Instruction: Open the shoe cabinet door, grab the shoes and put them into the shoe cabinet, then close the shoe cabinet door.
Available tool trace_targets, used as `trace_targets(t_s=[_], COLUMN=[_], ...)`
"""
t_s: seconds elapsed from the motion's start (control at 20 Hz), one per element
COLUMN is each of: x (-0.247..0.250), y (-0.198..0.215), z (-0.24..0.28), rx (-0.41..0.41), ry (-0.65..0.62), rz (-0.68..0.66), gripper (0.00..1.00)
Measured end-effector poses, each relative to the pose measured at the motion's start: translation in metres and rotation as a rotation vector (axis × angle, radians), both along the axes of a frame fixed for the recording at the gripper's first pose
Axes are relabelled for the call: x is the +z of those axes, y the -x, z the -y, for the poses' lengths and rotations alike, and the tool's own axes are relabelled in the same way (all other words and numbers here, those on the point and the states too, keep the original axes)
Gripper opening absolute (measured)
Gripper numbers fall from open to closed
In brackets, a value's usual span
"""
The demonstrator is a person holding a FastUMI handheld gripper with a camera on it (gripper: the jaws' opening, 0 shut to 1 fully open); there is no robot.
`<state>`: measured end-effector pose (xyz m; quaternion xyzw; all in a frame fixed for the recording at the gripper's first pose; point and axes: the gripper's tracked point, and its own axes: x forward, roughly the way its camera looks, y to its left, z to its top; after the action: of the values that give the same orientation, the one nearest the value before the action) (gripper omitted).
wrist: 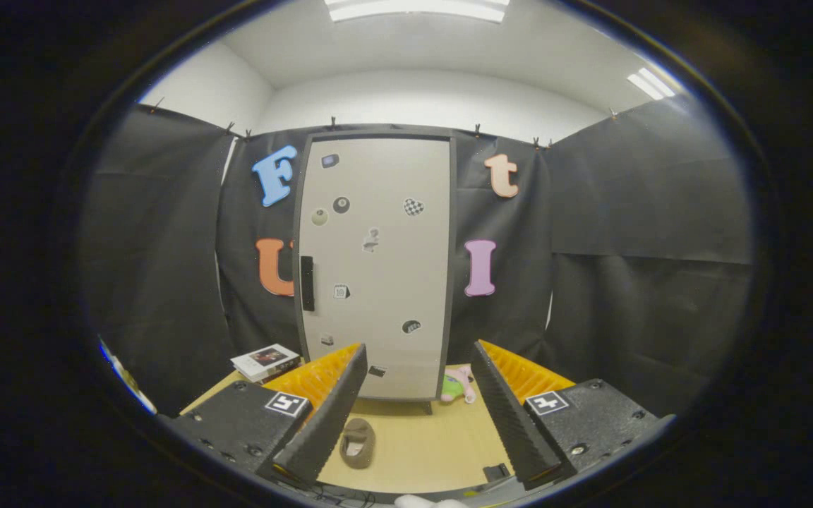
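While its fingers stand apart, the hand-held gripper [417, 395] faces the closed shoe cabinet [378, 268], shoe [358, 443] between.

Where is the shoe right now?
In the gripper view the brown shoe lies on the wooden floor, between the open gripper fingers and close by the left one, in front of the shut cabinet door.
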<state>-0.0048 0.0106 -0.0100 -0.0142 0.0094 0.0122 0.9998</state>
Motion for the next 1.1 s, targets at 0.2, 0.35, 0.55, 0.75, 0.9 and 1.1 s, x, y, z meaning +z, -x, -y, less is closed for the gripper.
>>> trace_targets(t_s=[0.2, 0.35, 0.55, 0.75, 0.9, 1.1], x=[-0.005, -0.015, -0.028, -0.037, -0.039, -0.035], y=[-0.010, -0.026, -0.064, -0.114, -0.155, -0.215], z=[-0.008, -0.023, -0.061, -0.120, -0.160, -0.201], rx=[0.001, 0.012, 0.053, 0.137, 0.189, 0.208], ry=[-0.003, -0.021, -0.027, -0.029, -0.053, -0.048], rz=[0.003, -0.005, -0.019, -0.027, -0.035, -0.022], gripper=[0.97, 0.97, 0.97, 0.97, 0.97, 0.97])
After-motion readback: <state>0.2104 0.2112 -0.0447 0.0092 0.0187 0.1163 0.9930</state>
